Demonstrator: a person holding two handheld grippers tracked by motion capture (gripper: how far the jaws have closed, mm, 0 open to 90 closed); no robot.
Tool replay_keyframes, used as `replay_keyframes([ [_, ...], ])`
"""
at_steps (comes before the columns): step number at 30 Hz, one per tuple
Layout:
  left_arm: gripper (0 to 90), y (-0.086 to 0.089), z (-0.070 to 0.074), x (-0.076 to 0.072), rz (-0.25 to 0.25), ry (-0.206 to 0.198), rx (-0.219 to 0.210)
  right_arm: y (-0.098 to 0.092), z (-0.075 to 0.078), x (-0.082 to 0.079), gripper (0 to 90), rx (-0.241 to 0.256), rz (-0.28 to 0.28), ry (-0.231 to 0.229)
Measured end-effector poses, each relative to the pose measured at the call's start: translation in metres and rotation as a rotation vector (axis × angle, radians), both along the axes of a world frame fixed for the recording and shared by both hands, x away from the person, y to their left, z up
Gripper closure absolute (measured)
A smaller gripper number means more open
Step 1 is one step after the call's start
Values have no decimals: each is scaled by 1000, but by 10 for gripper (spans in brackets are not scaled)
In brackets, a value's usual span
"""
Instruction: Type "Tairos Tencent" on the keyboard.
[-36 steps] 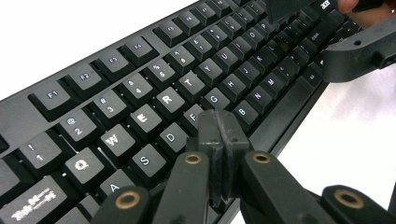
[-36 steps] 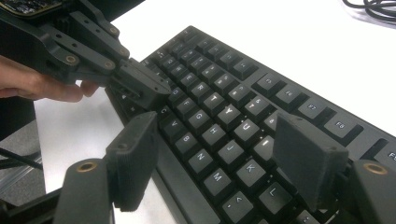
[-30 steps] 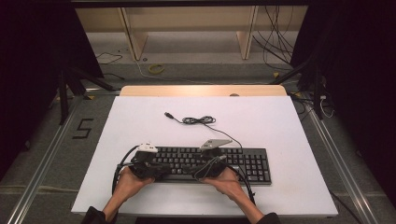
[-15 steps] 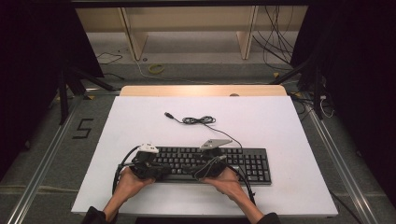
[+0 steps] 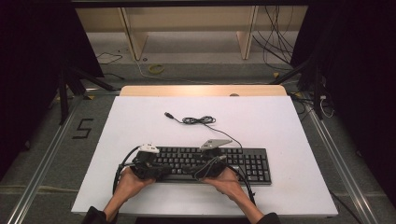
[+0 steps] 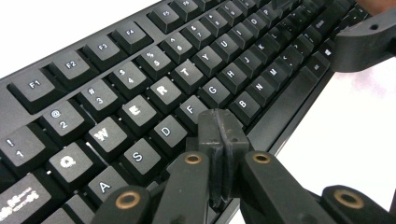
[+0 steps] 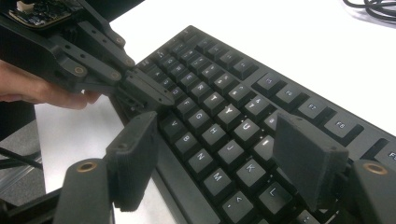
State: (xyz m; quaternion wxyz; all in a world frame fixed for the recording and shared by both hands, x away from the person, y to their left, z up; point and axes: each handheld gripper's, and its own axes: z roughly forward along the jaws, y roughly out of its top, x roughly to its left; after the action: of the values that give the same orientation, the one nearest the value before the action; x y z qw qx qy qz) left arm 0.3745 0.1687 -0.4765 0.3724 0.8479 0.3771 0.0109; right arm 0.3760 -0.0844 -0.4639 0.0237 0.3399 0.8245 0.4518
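A black keyboard [image 5: 247,163] lies on the white table [image 5: 280,121] near its front edge. My left gripper [image 5: 161,167] is over the keyboard's left part. In the left gripper view its jaws are shut together with nothing between them, their tips [image 6: 219,123] just above the keys [image 6: 140,70] near F and C. My right gripper [image 5: 200,169] hovers over the middle of the keyboard. Its jaws are open, and the two pads [image 7: 135,158] straddle the letter keys [image 7: 219,126] around N, M, J and K. The left gripper [image 7: 156,95] appears across from it, its tip at the keys.
The keyboard's cable runs back to a loose coil [image 5: 197,120] ending in a USB plug [image 5: 169,115] at mid-table. A wooden strip [image 5: 201,90] borders the far edge. Metal rails [image 5: 44,158] flank the table on the floor.
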Motion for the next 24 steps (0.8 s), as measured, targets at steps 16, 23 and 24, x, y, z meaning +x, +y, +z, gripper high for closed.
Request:
replay_keyframes([
  [16,891,2,2,0,18,-6,-25,-1,1,0,321,4,-1,-3],
  [23,890,5,7,-1,29,-20,-52,-1,1,0,320,6,-2,-6],
  [24,889,5,7,-1,30,-22,-56,-1,1,0,321,6,-2,-6],
])
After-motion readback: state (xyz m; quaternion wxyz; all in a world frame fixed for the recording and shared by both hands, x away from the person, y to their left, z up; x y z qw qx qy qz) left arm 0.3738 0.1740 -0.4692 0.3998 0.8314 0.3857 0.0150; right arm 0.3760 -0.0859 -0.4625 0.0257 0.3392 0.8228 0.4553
